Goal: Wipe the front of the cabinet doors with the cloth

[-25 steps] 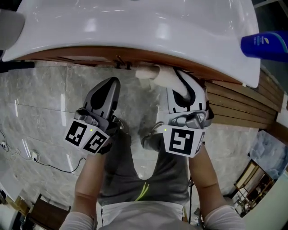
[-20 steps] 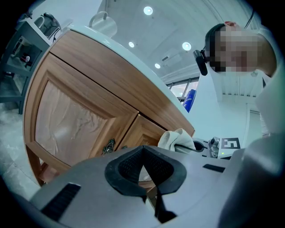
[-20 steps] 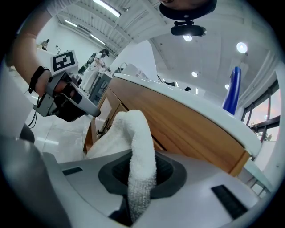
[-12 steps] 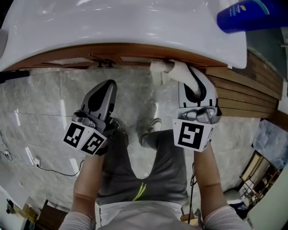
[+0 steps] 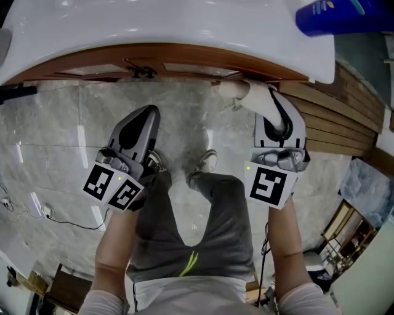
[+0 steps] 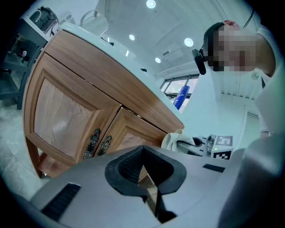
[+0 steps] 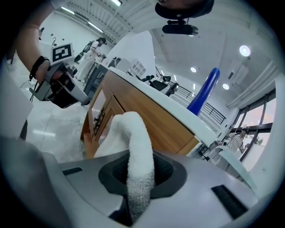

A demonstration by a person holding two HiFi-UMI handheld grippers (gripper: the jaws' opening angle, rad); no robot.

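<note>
— Which tool has the cloth?

— The right gripper (image 7: pixel 139 180). Its jaws are closed tight on the white cloth (image 7: pixel 135 147). The cloth stands up between them and bends over forward, toward the wooden cabinet (image 7: pixel 151 118).

— Where is the cloth on the cabinet?

— In the head view the cloth (image 5: pixel 237 92) is high up, at the top of the cabinet doors (image 5: pixel 178 66), just under the edge of the white countertop (image 5: pixel 154 27). In the left gripper view it is at the upper corner of the door (image 6: pixel 127 138) on the side of the right gripper. It seems to touch the wood, but I cannot tell how firmly.

— And the other tool?

— The left gripper (image 6: pixel 143 167) holds nothing. Its jaws are together, with only a thin slit between them. In the head view the left gripper (image 5: pixel 146 114) hangs apart from the cabinet, over the marble floor (image 5: pixel 55 135), and its tips point toward the doors.

— Do you see the handles?

— Yes, two dark metal handles (image 6: pixel 100 142) are side by side where the two doors meet. They are well apart from the cloth.

— What else is there?

— A blue bottle (image 5: pixel 345 15) stands on the countertop, beyond the right gripper. Below, between the two grippers, are the person's grey trousers (image 5: pixel 212 221) and shoes (image 5: pixel 207 161).
</note>
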